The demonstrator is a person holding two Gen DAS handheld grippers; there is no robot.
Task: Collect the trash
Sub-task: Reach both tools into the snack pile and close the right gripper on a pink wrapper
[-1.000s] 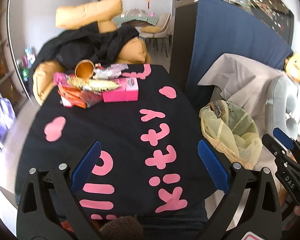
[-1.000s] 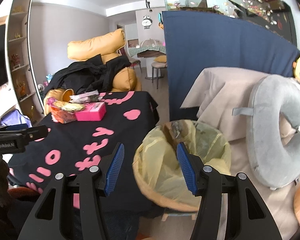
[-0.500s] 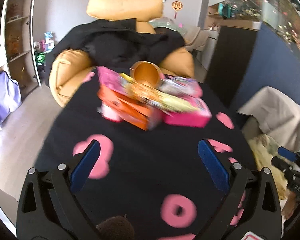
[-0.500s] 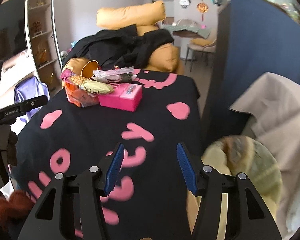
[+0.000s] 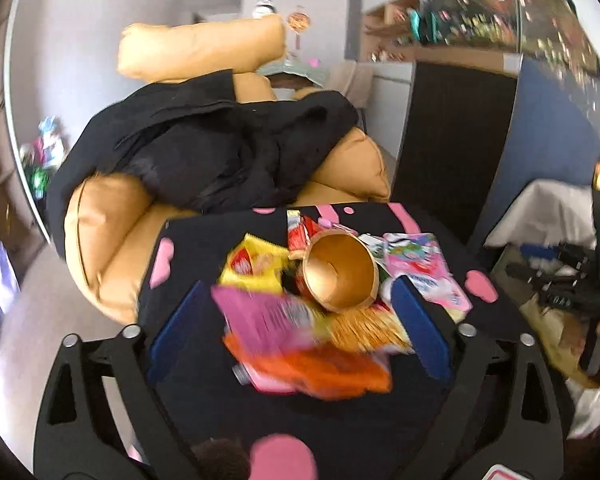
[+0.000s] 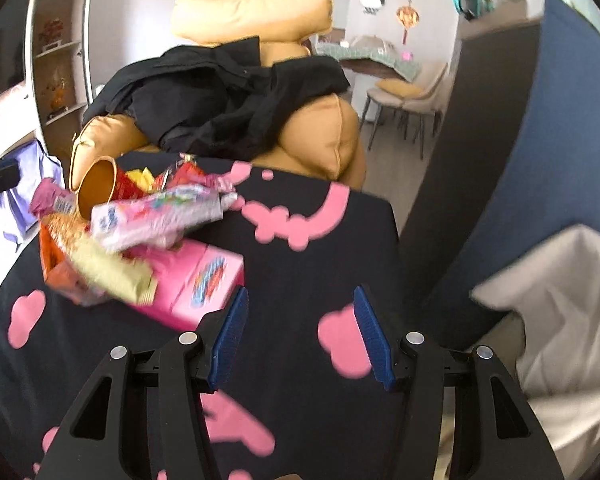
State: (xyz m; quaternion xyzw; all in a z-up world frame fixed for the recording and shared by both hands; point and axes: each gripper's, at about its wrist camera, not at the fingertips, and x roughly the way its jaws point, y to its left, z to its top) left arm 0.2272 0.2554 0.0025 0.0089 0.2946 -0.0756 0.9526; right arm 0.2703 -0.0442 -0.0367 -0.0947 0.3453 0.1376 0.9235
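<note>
The left gripper (image 5: 296,330) has just been closing slightly but stands wide, its pads either side of the trash pile (image 5: 320,300) and pressing nothing. The right gripper (image 6: 300,336) is open and empty over the black cloth (image 6: 320,264), the pink box (image 6: 196,284) near left. All the trash remains on the table, none collected.

The trash pile (image 5: 300,312) lies on the desk (image 6: 308,248), at its far left part. In it, a paper cup (image 5: 340,276) lies on its side atop wrappers. An armchair (image 6: 324,140) stands behind the desk, clothing (image 6: 228,96) heaped on it.
</note>
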